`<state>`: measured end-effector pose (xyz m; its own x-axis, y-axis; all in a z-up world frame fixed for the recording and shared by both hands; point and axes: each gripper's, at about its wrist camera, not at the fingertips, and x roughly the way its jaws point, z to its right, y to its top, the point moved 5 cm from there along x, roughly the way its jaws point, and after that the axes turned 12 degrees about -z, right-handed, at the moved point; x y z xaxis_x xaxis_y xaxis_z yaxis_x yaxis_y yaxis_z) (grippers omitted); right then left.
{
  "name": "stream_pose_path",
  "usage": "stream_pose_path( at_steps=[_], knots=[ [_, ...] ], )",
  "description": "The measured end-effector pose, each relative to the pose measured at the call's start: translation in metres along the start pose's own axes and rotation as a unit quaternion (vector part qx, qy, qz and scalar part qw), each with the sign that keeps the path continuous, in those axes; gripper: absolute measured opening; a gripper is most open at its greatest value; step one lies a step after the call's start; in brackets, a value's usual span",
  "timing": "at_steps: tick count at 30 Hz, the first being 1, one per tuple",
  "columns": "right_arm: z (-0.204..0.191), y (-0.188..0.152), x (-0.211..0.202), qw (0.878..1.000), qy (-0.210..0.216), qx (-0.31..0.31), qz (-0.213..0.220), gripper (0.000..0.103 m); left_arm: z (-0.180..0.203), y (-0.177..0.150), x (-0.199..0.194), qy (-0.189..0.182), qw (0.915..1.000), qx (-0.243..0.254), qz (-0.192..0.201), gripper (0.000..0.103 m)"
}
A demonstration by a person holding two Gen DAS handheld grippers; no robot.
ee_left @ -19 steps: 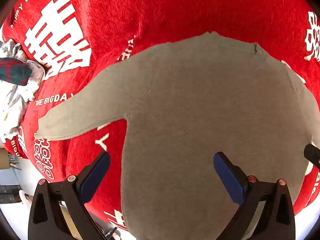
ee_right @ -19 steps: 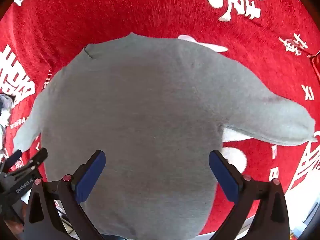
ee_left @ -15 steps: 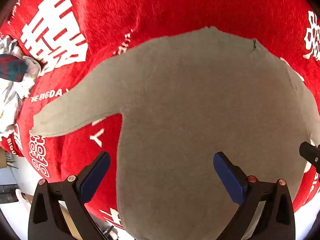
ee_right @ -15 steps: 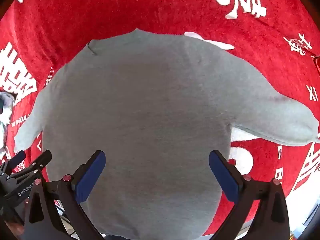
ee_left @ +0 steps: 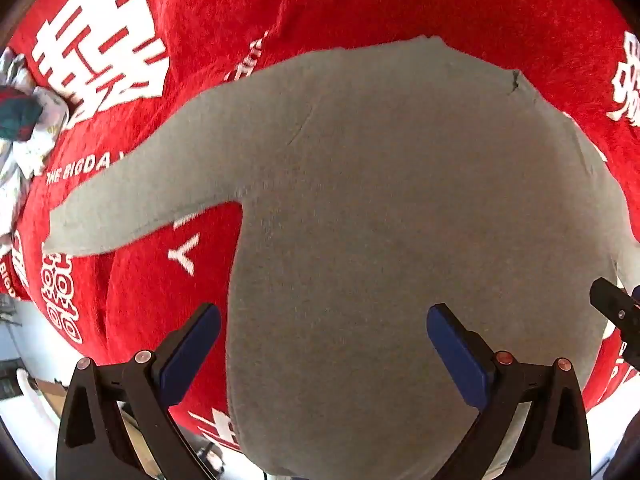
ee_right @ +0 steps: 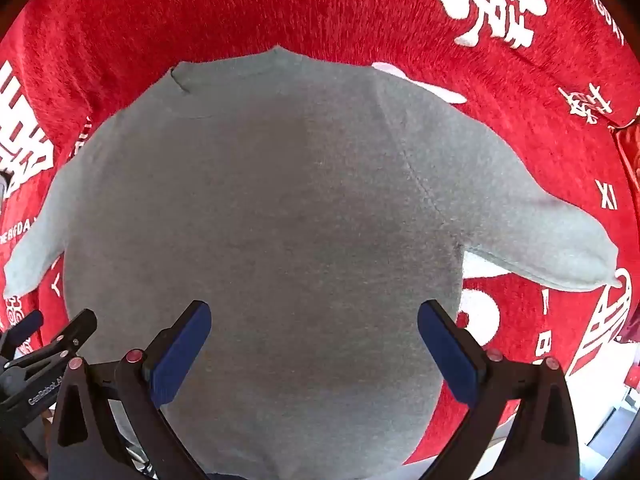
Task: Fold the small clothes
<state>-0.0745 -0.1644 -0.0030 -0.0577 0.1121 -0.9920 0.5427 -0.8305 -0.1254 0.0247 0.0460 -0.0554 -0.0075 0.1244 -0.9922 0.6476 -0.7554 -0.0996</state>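
Note:
A small grey long-sleeved sweater (ee_left: 392,208) lies flat, sleeves spread, on a red cloth with white lettering (ee_left: 280,12). It also shows in the right wrist view (ee_right: 280,208). My left gripper (ee_left: 323,340) is open and empty above the sweater's lower left part, near its left side edge. My right gripper (ee_right: 314,340) is open and empty above the lower right part, near its right side edge. The left sleeve (ee_left: 132,200) points left; the right sleeve (ee_right: 552,248) points right. The hem is hidden below both views.
A heap of white and dark plaid clothes (ee_left: 20,128) lies at the far left of the cloth. The other gripper's tip shows at the right edge of the left view (ee_left: 616,312) and the lower left of the right view (ee_right: 52,344).
Both grippers have moved slightly forward and down over the sweater, which looks larger. Both jaws stay open and the sweater has not moved.

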Motion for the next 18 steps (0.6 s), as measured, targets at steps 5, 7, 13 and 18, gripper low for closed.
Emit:
stream_pose_path(
  at_steps=[5, 7, 13, 18],
  knots=[
    [-0.006, -0.001, -0.015, 1.0, -0.005, -0.001, 0.025, 0.103, 0.007, 0.004, -0.021, 0.0, 0.9994, 0.002, 0.036, 0.103],
    [-0.007, 0.0, -0.016, 1.0, -0.005, 0.001, 0.028, 0.103, 0.011, 0.007, -0.026, 0.004, 0.999, -0.001, 0.045, 0.103],
    [-0.01, -0.001, -0.017, 0.999, -0.008, 0.006, 0.033, 0.103, 0.017, 0.01, -0.026, 0.007, 0.9987, -0.001, 0.051, 0.103],
    [-0.011, -0.004, -0.017, 0.999, -0.009, 0.004, 0.034, 0.103, 0.018, 0.017, -0.023, 0.004, 0.999, -0.007, 0.043, 0.103]
  ],
)
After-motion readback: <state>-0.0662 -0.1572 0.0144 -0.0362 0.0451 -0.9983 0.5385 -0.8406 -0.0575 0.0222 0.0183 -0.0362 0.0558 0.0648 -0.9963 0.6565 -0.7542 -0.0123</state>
